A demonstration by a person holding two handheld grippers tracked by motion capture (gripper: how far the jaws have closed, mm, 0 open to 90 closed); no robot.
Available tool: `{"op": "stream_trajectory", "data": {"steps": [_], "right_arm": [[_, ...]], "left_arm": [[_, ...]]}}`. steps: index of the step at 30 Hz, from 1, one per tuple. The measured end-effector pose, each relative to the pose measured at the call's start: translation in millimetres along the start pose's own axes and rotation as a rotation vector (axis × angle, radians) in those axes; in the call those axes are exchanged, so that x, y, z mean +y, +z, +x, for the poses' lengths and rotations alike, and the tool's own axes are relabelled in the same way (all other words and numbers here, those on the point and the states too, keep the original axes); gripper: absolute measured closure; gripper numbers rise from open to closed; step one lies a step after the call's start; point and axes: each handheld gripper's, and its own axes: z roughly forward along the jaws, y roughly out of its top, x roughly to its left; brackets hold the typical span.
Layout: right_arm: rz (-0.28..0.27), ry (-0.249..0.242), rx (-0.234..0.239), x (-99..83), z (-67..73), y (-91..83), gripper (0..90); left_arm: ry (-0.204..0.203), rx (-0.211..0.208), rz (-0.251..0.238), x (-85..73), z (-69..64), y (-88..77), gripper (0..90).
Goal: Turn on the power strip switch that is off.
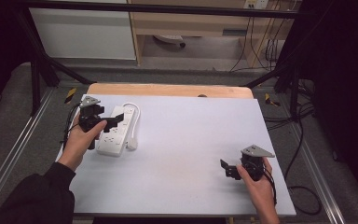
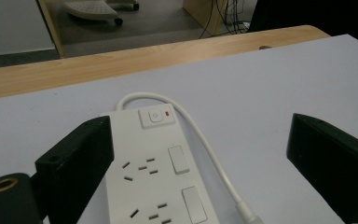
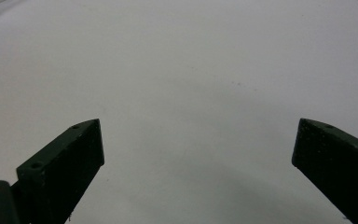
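The power strip (image 1: 116,130) lay near the table's (image 1: 186,154) left edge, its long axis running toward the far edge, directly under the wide-open left gripper (image 1: 109,120), while the right gripper (image 1: 226,169), also open, hovered well apart near the right edge.

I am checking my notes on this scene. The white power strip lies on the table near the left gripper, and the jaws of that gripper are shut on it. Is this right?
Not quite. The power strip does lie near the left gripper, but the jaws are open, not shut on it. The left gripper view shows them spread wide, the strip lying between and beyond them, ungripped.
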Motion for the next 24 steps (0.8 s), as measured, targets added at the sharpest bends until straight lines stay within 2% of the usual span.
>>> {"op": "stream_trajectory", "data": {"steps": [15,24], "right_arm": [[0.003,-0.002,0.002,0.0,-1.1,0.0,2.6],[0.007,0.000,0.001,-0.2,-1.4,0.0,2.6]], "left_arm": [[0.025,0.002,0.000,-2.7,0.5,13.6,8.1],[0.037,0.016,0.030,-5.9,1.9,22.7,8.7]]}}
